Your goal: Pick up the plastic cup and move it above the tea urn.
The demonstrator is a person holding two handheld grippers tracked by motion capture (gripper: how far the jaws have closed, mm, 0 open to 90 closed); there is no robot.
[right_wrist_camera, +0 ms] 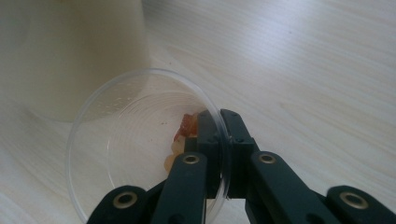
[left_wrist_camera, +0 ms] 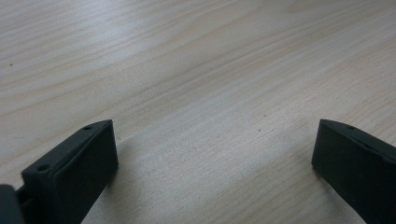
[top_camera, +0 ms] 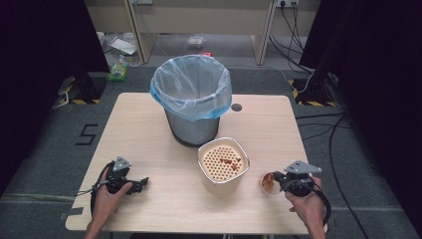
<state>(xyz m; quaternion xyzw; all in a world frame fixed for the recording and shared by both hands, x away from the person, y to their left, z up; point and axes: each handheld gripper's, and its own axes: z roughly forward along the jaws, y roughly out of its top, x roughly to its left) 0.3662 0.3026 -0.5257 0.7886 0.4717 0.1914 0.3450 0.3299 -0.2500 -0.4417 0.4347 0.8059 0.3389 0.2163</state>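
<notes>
A small clear plastic cup (right_wrist_camera: 140,140) with reddish-orange food scraps (right_wrist_camera: 184,128) inside stands on the wooden table (top_camera: 149,129), to the right of a cream container (top_camera: 223,167). My right gripper (right_wrist_camera: 219,140) is shut on the cup's rim, one jaw inside the wall and one outside. In the high view the cup (top_camera: 269,183) sits just left of the right gripper (top_camera: 281,180). The cream container has a perforated insert with a few red bits on it. My left gripper (top_camera: 142,184) rests near the front left of the table, its jaws wide apart over bare wood (left_wrist_camera: 210,116).
A grey waste bin (top_camera: 192,99) lined with a pale blue bag stands at the table's middle back, just behind the cream container. A small dark round hole (top_camera: 236,107) marks the table right of the bin. Cables and tripod feet lie on the floor around.
</notes>
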